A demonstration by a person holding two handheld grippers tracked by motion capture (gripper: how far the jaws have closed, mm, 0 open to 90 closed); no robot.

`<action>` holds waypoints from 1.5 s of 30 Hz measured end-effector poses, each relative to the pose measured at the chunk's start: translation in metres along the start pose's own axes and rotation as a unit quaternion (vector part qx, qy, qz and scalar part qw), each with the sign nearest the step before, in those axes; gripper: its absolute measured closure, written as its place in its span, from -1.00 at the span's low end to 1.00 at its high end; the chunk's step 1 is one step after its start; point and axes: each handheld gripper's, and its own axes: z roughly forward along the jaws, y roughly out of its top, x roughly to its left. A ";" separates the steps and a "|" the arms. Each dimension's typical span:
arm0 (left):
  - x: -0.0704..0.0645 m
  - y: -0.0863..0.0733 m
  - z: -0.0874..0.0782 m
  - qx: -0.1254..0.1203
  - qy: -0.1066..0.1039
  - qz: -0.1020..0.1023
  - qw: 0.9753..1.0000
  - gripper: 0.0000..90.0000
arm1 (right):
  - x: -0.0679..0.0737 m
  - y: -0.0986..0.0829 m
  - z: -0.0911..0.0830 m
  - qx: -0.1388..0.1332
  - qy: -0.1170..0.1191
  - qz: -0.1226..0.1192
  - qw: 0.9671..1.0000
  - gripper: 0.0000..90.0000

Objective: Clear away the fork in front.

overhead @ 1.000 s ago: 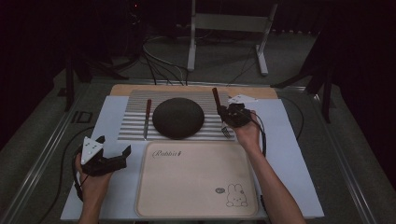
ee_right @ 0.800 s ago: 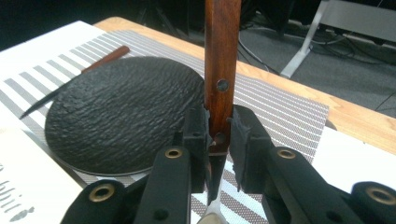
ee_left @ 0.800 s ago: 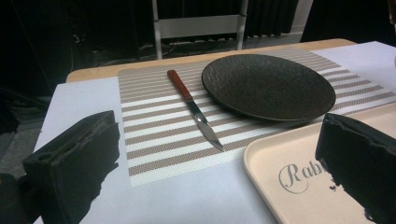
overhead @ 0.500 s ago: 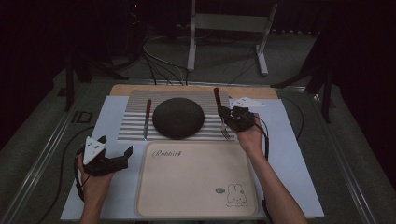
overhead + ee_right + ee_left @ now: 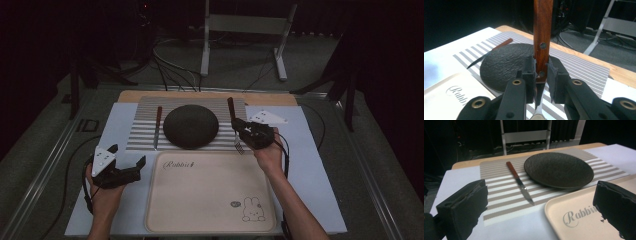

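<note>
While my right gripper (image 5: pixel 243 131) sits right of centre in the high view with its jaws closed on the wooden handle of the fork (image 5: pixel 543 37), I read this as the pick-up step of clearing or resetting the place setting. In the right gripper view the handle rises straight up between the pads, clamped low near its bottom rivet, with the metal neck running down out of the lower edge of the frame; in the high view the tines (image 5: pixel 239 148) seem to be at or just above the striped mat (image 5: pixel 140 135), and I cannot tell whether they have left it. My left gripper (image 5: pixel 120 169) waits at the lower left, jaws spread wide and holding nothing, just beside the cream tray (image 5: pixel 210 220). The dark plate (image 5: pixel 191 126) lies mid-mat, and the knife (image 5: pixel 519 182) lies flat to its left. Next, I judge, I should raise the fork clear of the mat and keep it off the plate rim, then carry it toward the tray in the lower middle. With the grip so near one end, the fork could swing, so I would move slowly.
</note>
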 end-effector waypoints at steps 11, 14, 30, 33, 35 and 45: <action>-0.022 0.027 0.006 -0.019 -0.026 0.013 0.999 -0.99 | 0.018 -0.005 -0.010 -0.012 0.018 -0.008 1.000 0.72; -0.030 0.034 0.010 -0.021 -0.038 0.009 0.999 -0.99 | 0.021 -0.005 -0.011 -0.013 0.021 -0.009 1.000 0.72; -0.069 0.064 0.040 -0.024 -0.097 0.004 0.995 -0.96 | 0.039 -0.009 -0.017 -0.019 0.044 -0.018 0.999 0.72; -0.072 0.068 0.043 -0.025 -0.103 0.002 0.994 -0.96 | 0.042 -0.009 -0.017 -0.019 0.047 -0.021 0.999 0.72; -0.075 0.072 0.045 -0.026 -0.108 0.002 0.994 -0.96 | 0.044 -0.009 -0.017 -0.020 0.049 -0.021 0.998 0.72; -0.094 0.089 0.058 -0.032 -0.136 0.005 0.990 -0.95 | 0.056 -0.007 -0.017 -0.023 0.064 -0.028 0.997 0.72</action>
